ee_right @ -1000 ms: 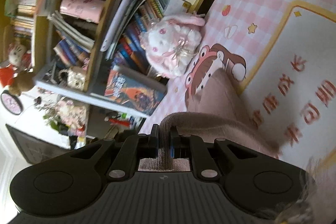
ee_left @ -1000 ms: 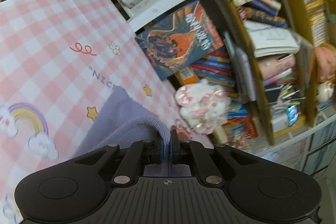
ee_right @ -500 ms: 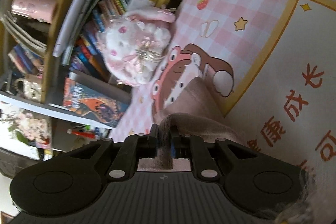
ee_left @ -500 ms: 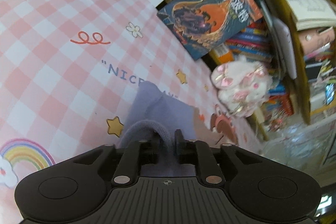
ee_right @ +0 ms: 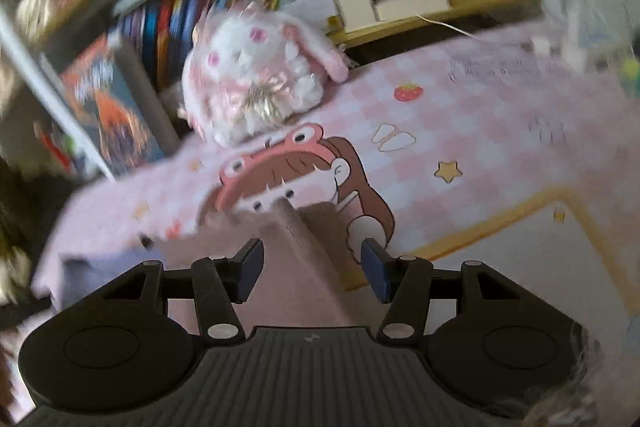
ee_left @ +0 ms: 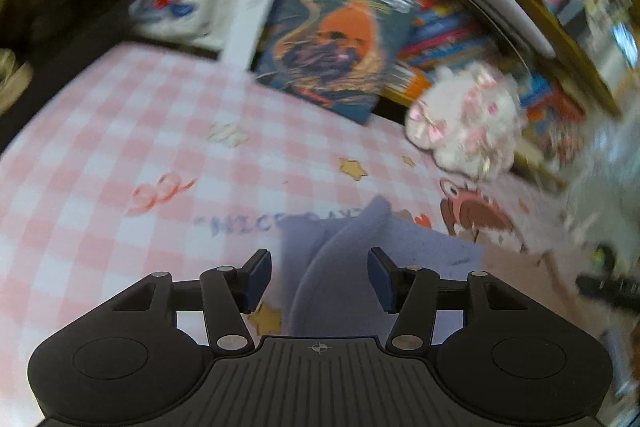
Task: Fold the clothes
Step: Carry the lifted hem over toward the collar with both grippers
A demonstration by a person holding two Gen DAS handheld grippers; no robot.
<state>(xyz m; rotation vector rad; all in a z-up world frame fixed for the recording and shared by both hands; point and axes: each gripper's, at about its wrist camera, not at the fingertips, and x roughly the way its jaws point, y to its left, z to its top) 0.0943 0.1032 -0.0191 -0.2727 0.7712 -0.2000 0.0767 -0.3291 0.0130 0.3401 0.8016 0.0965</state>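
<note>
Lying between both grippers' spread fingers (ee_left: 256, 277), garment (ee_left: 340, 267)

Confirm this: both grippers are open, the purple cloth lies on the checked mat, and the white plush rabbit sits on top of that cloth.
Not quite. The left gripper and right gripper are open, and the purple cloth lies on the checked mat. But the left wrist view shows the white plush rabbit apart from the cloth, by the bookshelf.

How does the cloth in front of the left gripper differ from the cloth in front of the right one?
The lavender knit cloth before the left gripper is bluish purple; the dusty pink knit cloth before the right gripper is pinkish beige. Both lie ridged on the pink checked cover, between open jaws, ungripped.
</note>
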